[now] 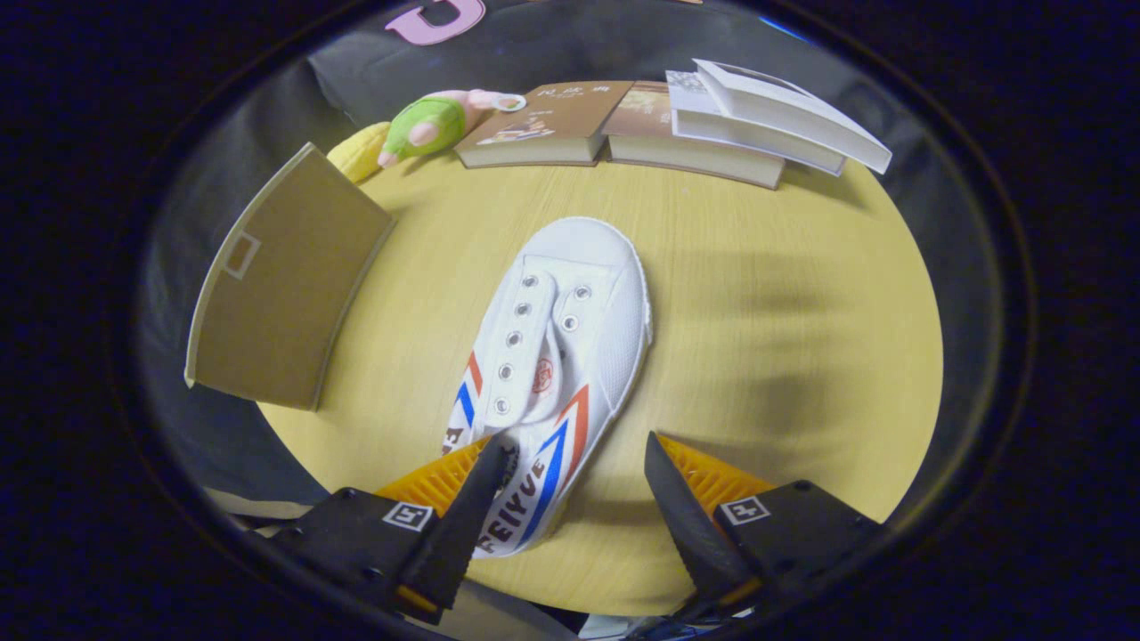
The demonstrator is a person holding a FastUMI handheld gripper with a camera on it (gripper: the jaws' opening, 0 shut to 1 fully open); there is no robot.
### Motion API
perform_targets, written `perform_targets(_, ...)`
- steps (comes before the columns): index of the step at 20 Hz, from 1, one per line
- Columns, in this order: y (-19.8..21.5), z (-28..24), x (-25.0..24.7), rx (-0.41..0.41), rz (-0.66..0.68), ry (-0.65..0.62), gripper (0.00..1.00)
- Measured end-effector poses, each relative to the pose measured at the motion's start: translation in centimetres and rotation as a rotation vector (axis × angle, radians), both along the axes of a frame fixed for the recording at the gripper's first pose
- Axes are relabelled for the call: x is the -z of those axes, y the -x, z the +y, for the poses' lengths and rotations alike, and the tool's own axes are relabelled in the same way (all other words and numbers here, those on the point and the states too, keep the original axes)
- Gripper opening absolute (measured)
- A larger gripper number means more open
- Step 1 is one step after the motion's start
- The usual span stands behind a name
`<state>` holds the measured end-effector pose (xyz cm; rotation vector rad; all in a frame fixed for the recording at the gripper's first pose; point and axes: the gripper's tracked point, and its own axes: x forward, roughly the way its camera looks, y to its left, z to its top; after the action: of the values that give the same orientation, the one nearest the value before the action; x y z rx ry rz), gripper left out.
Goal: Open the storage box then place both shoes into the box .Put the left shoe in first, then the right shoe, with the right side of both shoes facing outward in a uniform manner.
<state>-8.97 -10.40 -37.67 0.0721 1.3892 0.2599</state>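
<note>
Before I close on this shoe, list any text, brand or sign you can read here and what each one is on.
"FEIYUE": side of the white canvas shoe, partly behind one finger of the open hand-held gripper.
Red round emblem on the shoe's tongue: too small to read.
Brown book cover text: blurred, unreadable.
Square markers on the gripper: patterns, no words.

White shoe (561, 356) — red-and-blue stripes — yellow table (784, 338).

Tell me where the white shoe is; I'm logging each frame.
The white shoe lies on the round table, heel between the open gripper's fingers, toe toward the books, the brown flap beside it.
</note>
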Motion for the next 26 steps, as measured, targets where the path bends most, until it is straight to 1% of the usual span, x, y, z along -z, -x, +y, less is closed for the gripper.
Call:
perform_targets(2,0.5,1.1,0.0,0.018,0.036,-0.062,0.82)
perform_targets(4,0.5,1.1,0.0,0.041,0.05,-0.063,0.63)
perform_targets(9,0.0,0.6,-0.8,0.156,0.082,-0.083,0.32)
perform_targets(10,0.3,0.9,-0.7,0.163,0.088,-0.086,0.21)
perform_targets(11,0.3,1.0,-0.7,0.156,0.084,-0.076,0.16)
perform_targets(12,-0.5,0.5,-1.3,0.181,0.059,-0.073,0.11)
perform_targets(13,-0.3,1.0,-1.4,0.202,0.063,-0.087,0.07)
perform_targets(17,-0.1,1.7,-1.4,0.213,0.06,-0.082,0.06)
perform_targets(19,0.0,2.3,-1.9,0.249,0.076,-0.115,0.06)
perform_targets(22,-0.2,3.5,-3.2,0.29,0.078,-0.156,0.06)
perform_targets(26,-1.4,5.2,-5.9,0.315,0.049,-0.184,0.06)
